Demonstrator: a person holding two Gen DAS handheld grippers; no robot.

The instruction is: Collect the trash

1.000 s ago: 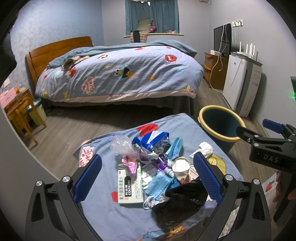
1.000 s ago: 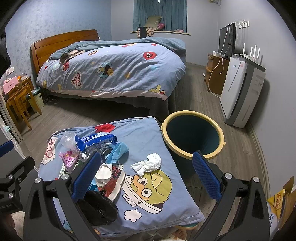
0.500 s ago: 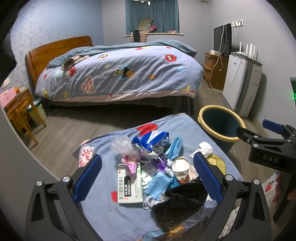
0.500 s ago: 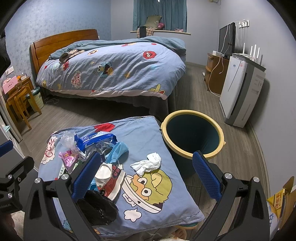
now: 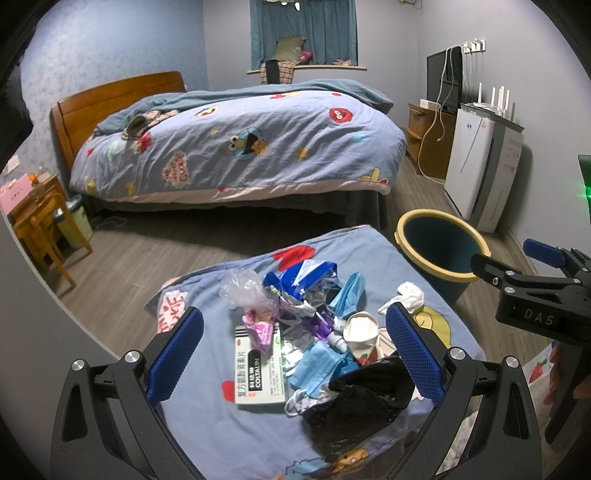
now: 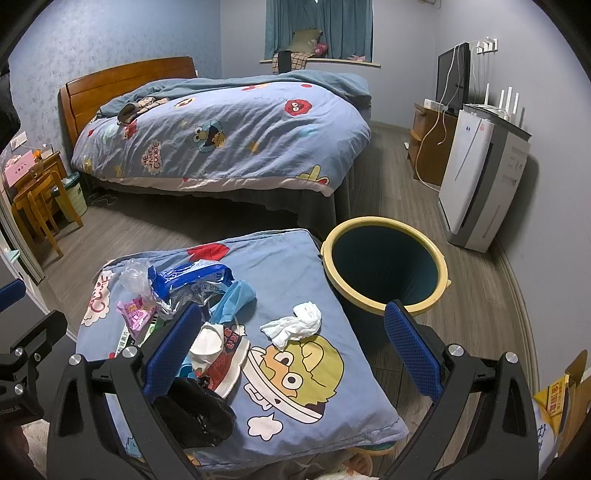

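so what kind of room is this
Almost certainly a home bedroom: a wooden-framed bed with a cartoon duvet, a curtained window, and a TV on a side cabinet.

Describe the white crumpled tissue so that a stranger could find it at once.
Start at the yellow-rimmed bin beside the blue cartoon cushion. The crumpled tissue lies on the cushion near the bin, just above the printed yellow-haired face. It lies alone, apart from the trash pile.
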